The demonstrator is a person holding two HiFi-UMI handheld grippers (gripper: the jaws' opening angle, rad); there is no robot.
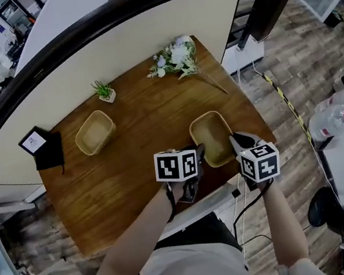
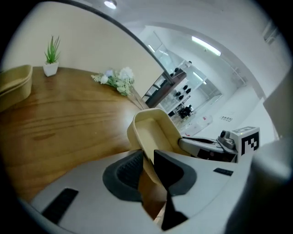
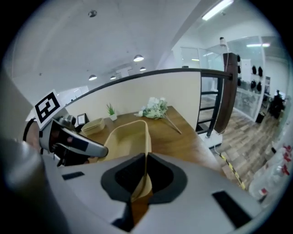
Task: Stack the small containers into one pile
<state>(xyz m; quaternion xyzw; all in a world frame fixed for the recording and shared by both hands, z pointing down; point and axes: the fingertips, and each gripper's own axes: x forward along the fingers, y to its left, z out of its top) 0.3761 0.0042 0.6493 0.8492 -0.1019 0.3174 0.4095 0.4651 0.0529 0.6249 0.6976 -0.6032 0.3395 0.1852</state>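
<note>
A beige container (image 1: 211, 135) sits at the near right of the wooden table (image 1: 139, 139). My left gripper (image 1: 196, 157) holds its left rim, and in the left gripper view the wall of the container (image 2: 153, 130) is pinched between the pads of the left gripper (image 2: 147, 165). My right gripper (image 1: 235, 145) is shut on the opposite rim; in the right gripper view the thin wall of the container (image 3: 123, 137) runs between the closed jaws of the right gripper (image 3: 145, 176). A second beige container (image 1: 95, 132) stands apart at the far left.
A small potted plant (image 1: 105, 91) and a spray of white flowers (image 1: 178, 57) lie along the table's far side. A black card stand (image 1: 42, 147) sits at the left corner. A dark curved rail (image 1: 105, 14) runs behind the table.
</note>
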